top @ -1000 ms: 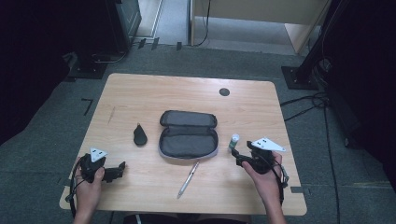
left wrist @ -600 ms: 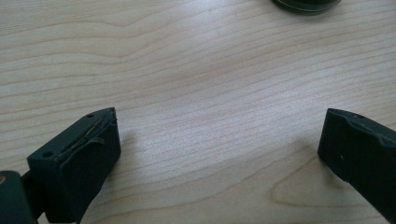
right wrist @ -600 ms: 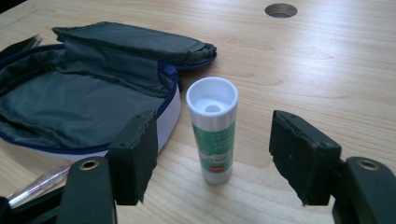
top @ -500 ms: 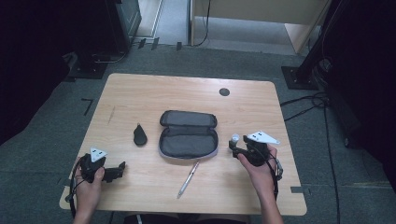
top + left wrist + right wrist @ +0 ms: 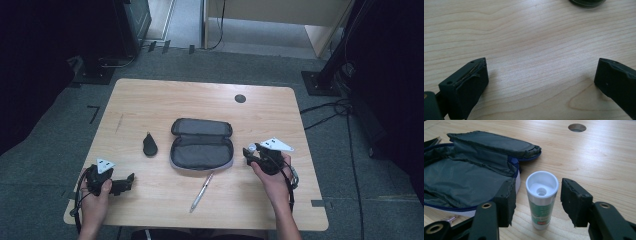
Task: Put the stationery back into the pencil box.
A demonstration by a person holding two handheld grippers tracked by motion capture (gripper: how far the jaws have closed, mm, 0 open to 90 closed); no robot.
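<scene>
Standing wide on both sides of the upright glue stick (image 5: 541, 200), the jaws of the right gripper (image 5: 537, 202) do not touch it yet, so the step in hand seems to be grasping it. They should close slowly on the middle of the tube, so it does not tip. Beyond the left jaw lies the open pencil case (image 5: 469, 172), while the left gripper (image 5: 541, 77) rests unclenched and empty over the bare table (image 5: 531, 37).

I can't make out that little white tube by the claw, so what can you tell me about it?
The glue stick is a small plastic-looking cylinder with a white recessed end on top and a green and white label. It stands upright on the wooden table, beside the open pencil case, between the right claw's open jaws, which do not touch it.
</scene>
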